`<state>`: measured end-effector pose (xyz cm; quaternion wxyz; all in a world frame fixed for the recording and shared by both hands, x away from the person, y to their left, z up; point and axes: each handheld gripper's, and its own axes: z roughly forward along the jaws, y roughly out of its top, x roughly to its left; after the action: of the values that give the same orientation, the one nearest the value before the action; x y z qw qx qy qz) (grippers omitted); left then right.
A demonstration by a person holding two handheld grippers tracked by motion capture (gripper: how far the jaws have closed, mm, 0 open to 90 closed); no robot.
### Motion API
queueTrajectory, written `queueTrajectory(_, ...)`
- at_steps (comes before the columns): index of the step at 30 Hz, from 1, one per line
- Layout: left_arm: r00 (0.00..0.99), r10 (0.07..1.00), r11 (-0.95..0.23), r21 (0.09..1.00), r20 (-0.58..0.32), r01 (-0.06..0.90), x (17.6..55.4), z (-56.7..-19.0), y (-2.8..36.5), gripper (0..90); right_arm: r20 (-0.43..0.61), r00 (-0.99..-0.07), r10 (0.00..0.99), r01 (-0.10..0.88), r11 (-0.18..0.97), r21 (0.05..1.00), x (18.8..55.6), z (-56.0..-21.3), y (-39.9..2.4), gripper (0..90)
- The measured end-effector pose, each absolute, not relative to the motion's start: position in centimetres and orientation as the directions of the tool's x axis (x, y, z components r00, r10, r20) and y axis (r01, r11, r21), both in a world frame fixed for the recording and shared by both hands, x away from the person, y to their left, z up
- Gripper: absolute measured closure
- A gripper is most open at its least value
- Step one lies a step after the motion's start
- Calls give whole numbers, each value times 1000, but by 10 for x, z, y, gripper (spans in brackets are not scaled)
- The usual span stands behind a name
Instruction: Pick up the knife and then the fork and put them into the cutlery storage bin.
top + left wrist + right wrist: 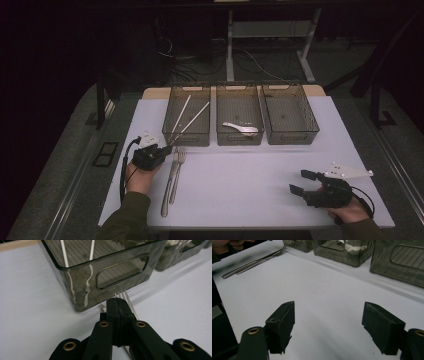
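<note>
The left gripper, low centre of its own view, has its jaws closed together over a silver metal fork; only the tines show beyond them, the grip itself is hidden.

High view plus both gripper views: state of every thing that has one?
Left gripper: shut, pads together above a fork.
Right gripper: open, nothing between the jaws.
Two silver metal forks: flat on the white mat, side by side.
Left smoky clear plastic bin: holds two white chopsticks.
Middle bin: holds one white spoon.
Right bin: empty.
</note>
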<state>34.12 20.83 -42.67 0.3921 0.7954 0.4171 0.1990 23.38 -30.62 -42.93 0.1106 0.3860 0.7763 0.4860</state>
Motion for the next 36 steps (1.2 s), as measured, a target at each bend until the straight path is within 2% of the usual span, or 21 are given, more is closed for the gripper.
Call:
queueTrajectory(11,562,825,-413,733,51,540,361,-440,191,886,179,-687,704,483,258,837,235,-431,-304,264)
queueTrajectory(21,569,821,-428,720,56,546,368,-444,183,887,154,-701,696,467,286,837,239,-432,-302,262)
queueTrajectory(36,634,771,-485,696,56,529,369,-446,168,887,131,-691,711,463,296,836,261,-440,-298,256)
